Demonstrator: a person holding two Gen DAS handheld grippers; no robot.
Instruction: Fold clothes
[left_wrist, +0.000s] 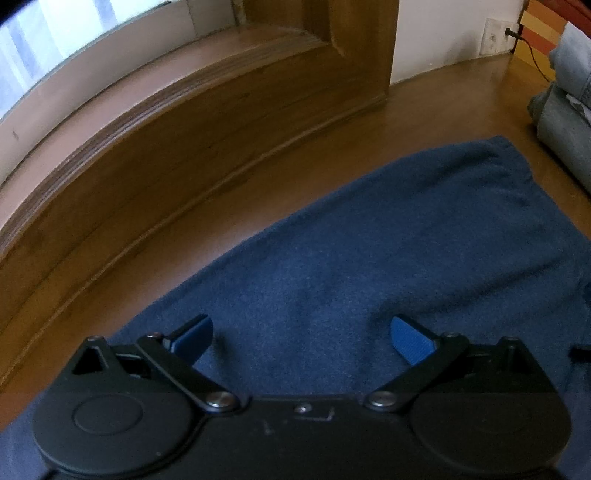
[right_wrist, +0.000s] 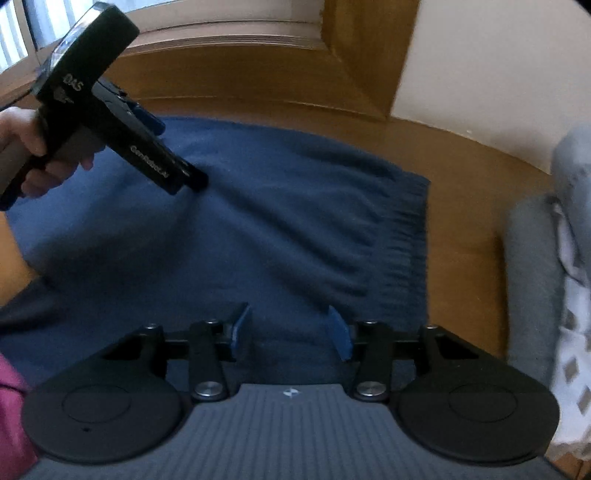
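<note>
On my left side, the left gripper (left_wrist: 301, 338) hangs over the dark blue garment (left_wrist: 332, 266) with its jaws wide apart and nothing between them; in the right wrist view I see the person's hand (right_wrist: 35, 155) holding it above the cloth's far left part. The garment lies spread flat on the wooden worktop (left_wrist: 229, 221), its far edge near the worktop's back edge under the window sill (left_wrist: 184, 122). My right gripper (right_wrist: 290, 334) sits over the near part of the cloth, jaws partly apart, with fabric below them but nothing pinched that I can see. To the right, a stack of grey clothes (right_wrist: 535, 258) rests at the worktop's right edge. My worry is that a pinch taken here would catch only the top layer, or bunch the cloth, so the fold drags crooked; a wide swing could also knock the stack. The garment's near edge is hidden under both grippers, and I cannot tell its type.
</note>
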